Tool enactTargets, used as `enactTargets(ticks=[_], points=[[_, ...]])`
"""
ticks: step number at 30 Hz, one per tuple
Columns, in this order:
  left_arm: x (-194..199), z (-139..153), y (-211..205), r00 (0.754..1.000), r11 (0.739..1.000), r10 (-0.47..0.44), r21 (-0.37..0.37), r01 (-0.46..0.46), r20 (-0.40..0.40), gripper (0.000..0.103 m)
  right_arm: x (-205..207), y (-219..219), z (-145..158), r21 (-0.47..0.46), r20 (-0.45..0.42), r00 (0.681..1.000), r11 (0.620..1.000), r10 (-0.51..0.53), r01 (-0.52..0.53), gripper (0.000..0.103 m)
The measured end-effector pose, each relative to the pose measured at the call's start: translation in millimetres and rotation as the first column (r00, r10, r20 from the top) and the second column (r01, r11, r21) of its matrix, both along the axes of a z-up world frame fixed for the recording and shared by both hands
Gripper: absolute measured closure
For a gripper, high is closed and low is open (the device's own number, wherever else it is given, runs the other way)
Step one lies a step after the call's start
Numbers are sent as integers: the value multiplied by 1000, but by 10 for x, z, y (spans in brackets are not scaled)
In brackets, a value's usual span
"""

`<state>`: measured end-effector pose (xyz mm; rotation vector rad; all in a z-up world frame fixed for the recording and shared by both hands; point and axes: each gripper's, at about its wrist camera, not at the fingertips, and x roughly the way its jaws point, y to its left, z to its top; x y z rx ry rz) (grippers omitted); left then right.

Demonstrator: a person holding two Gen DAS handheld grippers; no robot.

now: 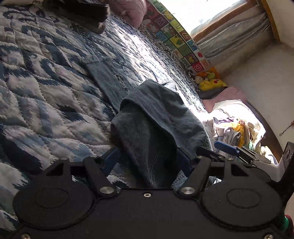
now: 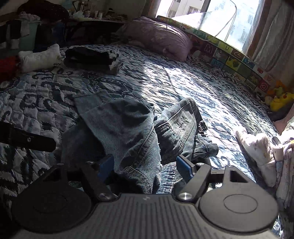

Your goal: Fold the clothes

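i see the bed [image 2: 183, 80] under a blue quilt, carrying jeans [image 2: 128, 128], folded dark clothes [image 2: 91, 57] and a purple pillow [image 2: 158, 36].

A bed fills the room, covered by a blue-and-white patterned quilt [image 2: 55, 95] with a patch of sunlight across its middle. Along the far edge runs a colourful alphabet play mat [image 2: 231, 58] stood on its side below a bright window [image 2: 211, 14], pale curtains [image 1: 235, 36] gathered at the right. A lilac pillow [image 2: 158, 36] lies near the mat — a yellow plush toy [image 1: 213, 83] sits in the corner by a white wall [image 1: 266, 73].
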<state>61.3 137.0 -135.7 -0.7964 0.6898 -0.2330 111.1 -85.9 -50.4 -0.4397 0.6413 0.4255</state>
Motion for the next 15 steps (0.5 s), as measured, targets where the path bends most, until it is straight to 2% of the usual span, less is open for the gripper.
enactTargets(ticks=[1,3,5,7,10,11,12,13,14,15], points=[[39,-32,-2,1000,1000,9,-6,-9,-16,33,49,30,-32,-23,-2,1000,1000,2,-2,54],[140,-126,-5,999,999,28,-20,-29,-46,33,142,52,-125,-48,-25,1000,999,11,-12,78],[232,-195,-30,997,998,44,-41,-46,-60,33,182,-36,-125,3,-36,999,1000,-6,6,83],[303,-209,-51,997,997,54,-51,-57,-63,33,215,-290,-62,153,-74,996,986,-56,67,87],[409,-211,-74,995,995,69,-63,-73,-67,35,264,-681,28,366,-146,982,915,-122,168,89],[441,-216,-80,995,995,72,-69,-77,-66,42,281,-873,19,436,-190,969,871,-156,226,89],[477,-233,-88,995,994,70,-82,-76,-73,49,277,-987,8,461,-204,962,849,-182,259,89],[514,-254,-97,994,993,61,-97,-69,-87,62,256,-1143,-14,489,-218,951,819,-218,300,90],[531,-273,-110,993,992,56,-104,-67,-101,68,221,-1289,-35,516,-229,940,788,-252,337,90],[543,-289,-123,992,992,52,-110,-65,-112,68,186,-1436,-57,542,-242,928,753,-285,373,90]])
